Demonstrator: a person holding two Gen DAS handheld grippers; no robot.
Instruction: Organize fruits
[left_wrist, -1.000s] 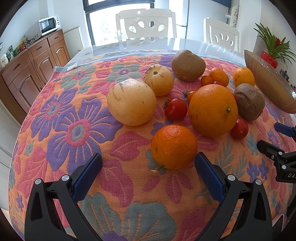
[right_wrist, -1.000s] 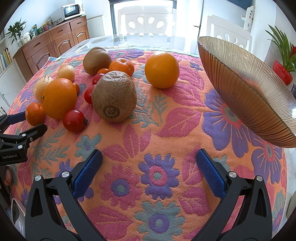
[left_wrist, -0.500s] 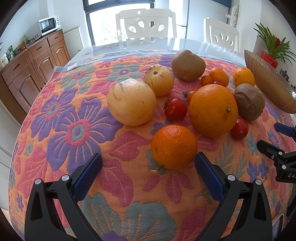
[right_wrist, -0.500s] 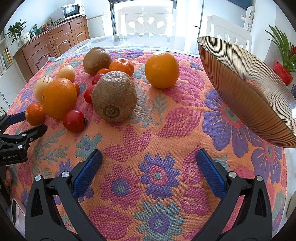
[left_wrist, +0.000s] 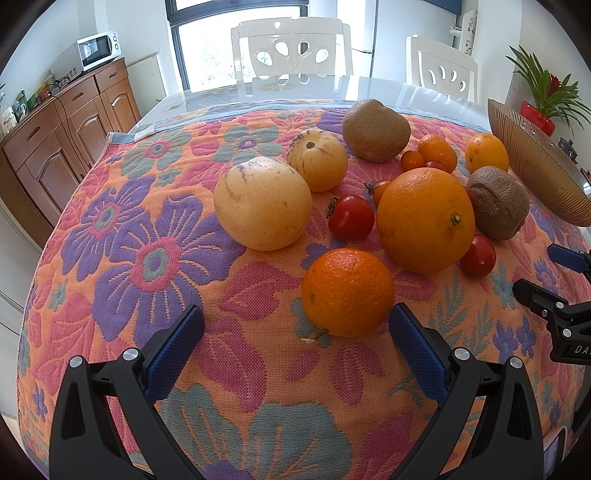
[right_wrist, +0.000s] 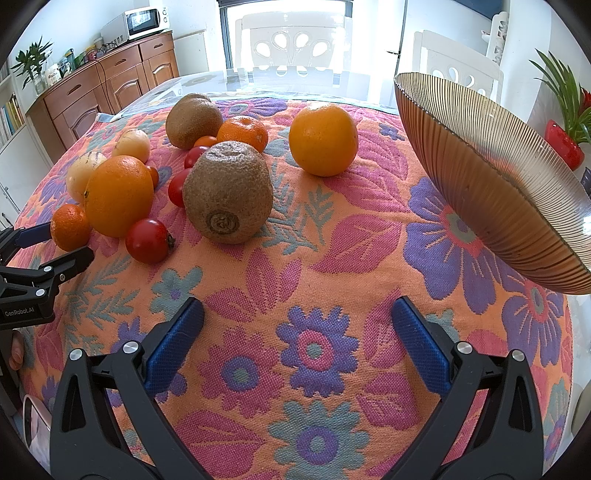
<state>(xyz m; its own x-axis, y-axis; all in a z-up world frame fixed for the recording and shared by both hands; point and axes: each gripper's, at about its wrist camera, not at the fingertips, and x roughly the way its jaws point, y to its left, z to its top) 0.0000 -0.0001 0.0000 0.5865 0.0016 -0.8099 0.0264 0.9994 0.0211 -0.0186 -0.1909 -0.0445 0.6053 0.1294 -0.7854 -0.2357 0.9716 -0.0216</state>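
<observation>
Left view: fingers (left_wrist: 176, 345) of the left gripper (left_wrist: 295, 347) spread wide, nothing between them; small mandarin (left_wrist: 347, 291) sits just ahead, nearer the right-side finger, resting on the floral-clothed surface (left_wrist: 147, 258). Behind it: large orange (left_wrist: 424, 219), cherry tomatoes (left_wrist: 351, 218), two pale striped melons (left_wrist: 262, 203), kiwis (left_wrist: 496, 208). Risk, as judged: round fruit packed close, so closing off-centre on the mandarin could roll it into the orange or nudge a tomato away. Right view: fingers (right_wrist: 421, 343) of the right gripper (right_wrist: 295, 343) likewise released, empty, over bare cloth; nearest fruit is the kiwi (right_wrist: 227, 192), apart from it. Ribbed amber glass bowl (right_wrist: 498, 177) stands at right; its interior is turned away, contents cannot be told. All visible fruit lies outside it on the cloth.
</observation>
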